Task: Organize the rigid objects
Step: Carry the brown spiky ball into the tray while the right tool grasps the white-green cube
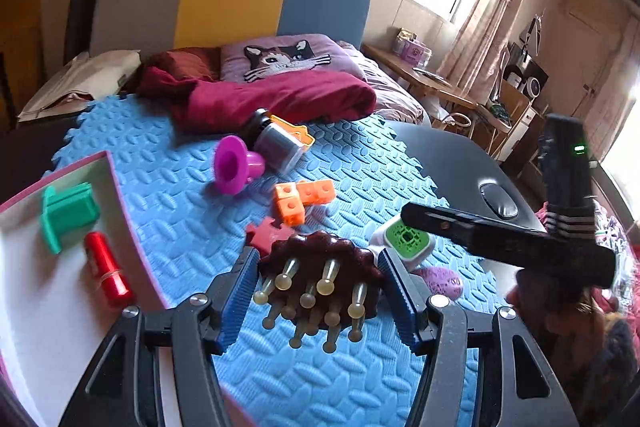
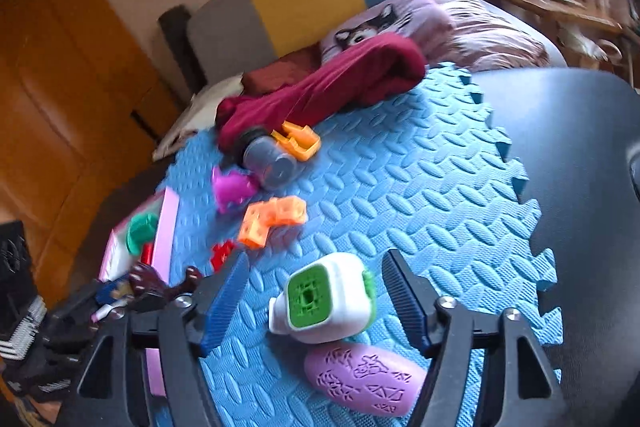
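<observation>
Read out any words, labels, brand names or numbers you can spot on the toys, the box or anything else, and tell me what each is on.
None readable.
purple oval piece: embossed patterns only, no letters.
green and white gadget: no print.
pink items on the side table: too small and blurred.

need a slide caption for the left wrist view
Left hand-held gripper clamps a brown scalp massager over the blue foam mat.

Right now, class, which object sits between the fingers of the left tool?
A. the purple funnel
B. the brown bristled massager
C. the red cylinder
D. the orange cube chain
B: the left wrist view shows the brown massager between the left tool's blue pads, while the cube chain and funnel lie on the blue mat and the red cylinder lies in the box.
</observation>
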`<state>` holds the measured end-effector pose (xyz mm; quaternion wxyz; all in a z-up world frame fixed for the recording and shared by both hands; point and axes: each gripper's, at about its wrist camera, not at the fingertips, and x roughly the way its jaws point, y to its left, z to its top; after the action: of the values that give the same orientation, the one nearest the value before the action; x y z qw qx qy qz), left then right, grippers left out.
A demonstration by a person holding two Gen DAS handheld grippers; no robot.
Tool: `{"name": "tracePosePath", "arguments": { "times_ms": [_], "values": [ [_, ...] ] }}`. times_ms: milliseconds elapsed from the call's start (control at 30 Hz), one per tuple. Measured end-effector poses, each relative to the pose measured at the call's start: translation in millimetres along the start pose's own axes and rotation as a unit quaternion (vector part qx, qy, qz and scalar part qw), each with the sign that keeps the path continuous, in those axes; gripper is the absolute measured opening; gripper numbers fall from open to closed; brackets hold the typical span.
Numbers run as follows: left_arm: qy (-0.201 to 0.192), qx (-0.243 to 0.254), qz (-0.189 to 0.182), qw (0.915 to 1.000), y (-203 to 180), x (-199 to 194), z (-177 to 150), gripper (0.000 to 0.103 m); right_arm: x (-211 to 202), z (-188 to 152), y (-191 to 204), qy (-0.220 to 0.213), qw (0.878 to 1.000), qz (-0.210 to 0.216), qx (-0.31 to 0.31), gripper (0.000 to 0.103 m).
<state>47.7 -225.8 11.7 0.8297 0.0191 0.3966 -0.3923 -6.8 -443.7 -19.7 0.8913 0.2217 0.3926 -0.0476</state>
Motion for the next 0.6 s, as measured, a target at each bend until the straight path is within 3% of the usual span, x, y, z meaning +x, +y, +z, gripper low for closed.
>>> {"name": "tracePosePath", "arguments": {
  "times_ms": [133,200,300,600],
  "values": [
    [-0.009,-0.015,-0.002,0.9998,10,-20,-7,0.062,3,-2,-8,0.011,1.000,-0.018,0.017,0.071],
    [-0.014,-0.023,0.001,0.9996,16,-30,-10,0.062,5,-2,-16,0.024,0.999,-0.001,0.038,0.071],
    [-0.018,-0.035,0.007,0.9992,27,-42,-14,0.062,8,-3,-20,0.037,0.998,0.007,0.050,0.062],
    [-0.028,-0.077,0.030,0.9962,64,-68,-33,0.062,21,-11,-17,0.083,0.994,0.023,0.061,0.062]
  ]
}}
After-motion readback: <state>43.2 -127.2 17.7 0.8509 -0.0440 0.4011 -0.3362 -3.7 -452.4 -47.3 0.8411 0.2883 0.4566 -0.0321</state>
